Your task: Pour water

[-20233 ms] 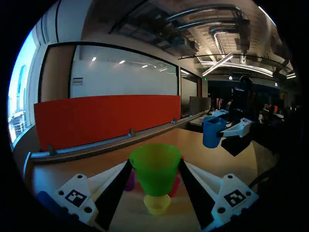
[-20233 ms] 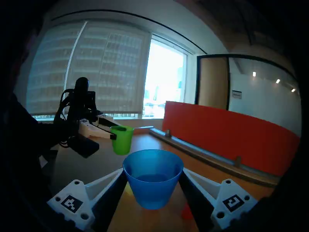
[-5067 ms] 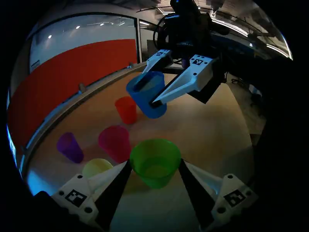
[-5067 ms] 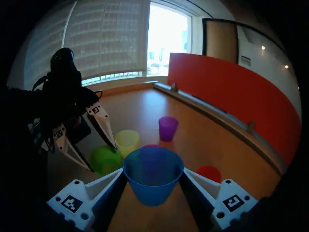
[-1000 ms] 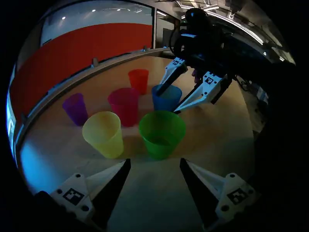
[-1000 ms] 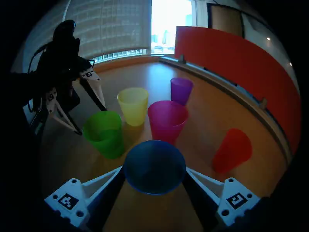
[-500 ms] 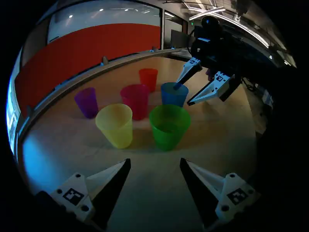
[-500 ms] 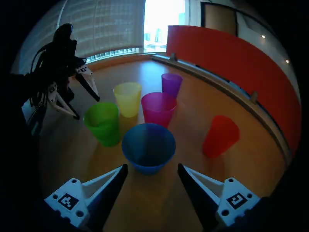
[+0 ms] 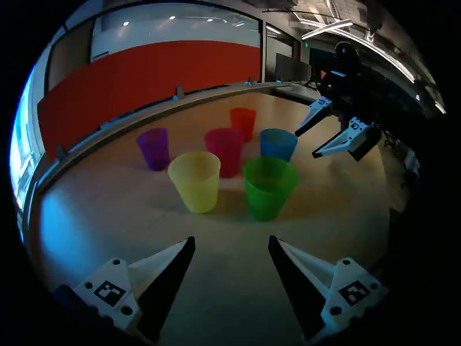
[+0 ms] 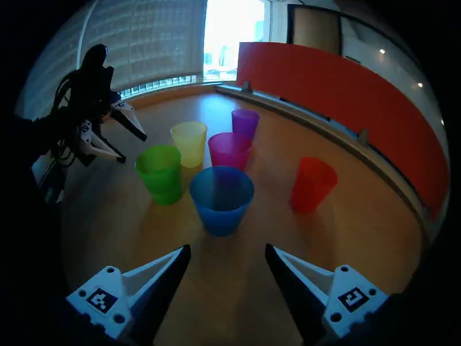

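The left tongs [image 9: 230, 251] and right tongs [image 10: 227, 256] are hanging released, clear of the blue cup [image 10: 222, 199]. The green cup [image 9: 269, 188] is possibly holding water.

Office room, mixed light. Wooden tabletop [image 9: 115, 213], pale and glossy, curved far edge. Low metal rail [image 9: 144, 118] with small brackets runs along that edge. Behind the rail, a long red partition [image 9: 144, 75]. Above it, a glazed wall [image 9: 173, 26] reflecting small ceiling spots. Brown wood panel [image 10: 314, 29] beside the glazing. Linear strip light [image 9: 322, 29] and exposed ducting on a dark ceiling. In the right gripper view: bright window [image 10: 233, 32], daylight strong; pale roller blinds [image 10: 144, 46] cover the adjoining panes.
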### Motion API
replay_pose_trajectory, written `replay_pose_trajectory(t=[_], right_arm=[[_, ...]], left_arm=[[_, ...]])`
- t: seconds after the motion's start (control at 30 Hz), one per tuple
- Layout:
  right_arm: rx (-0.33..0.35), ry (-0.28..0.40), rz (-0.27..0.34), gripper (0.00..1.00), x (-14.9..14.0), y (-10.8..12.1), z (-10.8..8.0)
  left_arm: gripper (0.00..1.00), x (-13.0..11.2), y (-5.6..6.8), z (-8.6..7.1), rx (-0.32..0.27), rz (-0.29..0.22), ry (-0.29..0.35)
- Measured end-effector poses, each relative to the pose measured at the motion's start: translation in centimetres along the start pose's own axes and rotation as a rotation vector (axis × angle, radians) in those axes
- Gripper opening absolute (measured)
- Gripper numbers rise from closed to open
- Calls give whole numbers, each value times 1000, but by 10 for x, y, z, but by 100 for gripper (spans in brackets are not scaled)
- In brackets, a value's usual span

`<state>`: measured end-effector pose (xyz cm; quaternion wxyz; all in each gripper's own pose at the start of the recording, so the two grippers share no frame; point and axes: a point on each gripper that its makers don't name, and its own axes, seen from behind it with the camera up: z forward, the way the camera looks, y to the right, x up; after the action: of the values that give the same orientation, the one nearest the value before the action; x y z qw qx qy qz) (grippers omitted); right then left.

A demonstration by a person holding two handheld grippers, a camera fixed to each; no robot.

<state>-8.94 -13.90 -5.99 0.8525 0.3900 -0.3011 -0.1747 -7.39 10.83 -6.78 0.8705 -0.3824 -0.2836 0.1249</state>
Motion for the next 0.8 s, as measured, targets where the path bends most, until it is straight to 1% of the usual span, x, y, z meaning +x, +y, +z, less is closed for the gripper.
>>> replay_pose_trajectory(t=[0.1,0.3,0.47,0.57,0.67,0.8], right_arm=[[-15,6,11,100,-3,2,-3],[-56,34,55,100,-6,8,-8],[-120,72,109,100,-7,20,-15],[-166,91,143,100,-7,29,-20],[-209,117,169,100,-5,35,-25],[-265,169,193,100,4,43,-34]], left_arm=[[94,1,-5,-3,25,-17,19],[94,4,-20,-11,85,-50,62],[94,12,-37,-20,154,-88,123],[94,11,-45,-22,189,-107,138],[94,10,-55,-24,236,-117,150],[94,12,-66,-30,303,-127,184]])
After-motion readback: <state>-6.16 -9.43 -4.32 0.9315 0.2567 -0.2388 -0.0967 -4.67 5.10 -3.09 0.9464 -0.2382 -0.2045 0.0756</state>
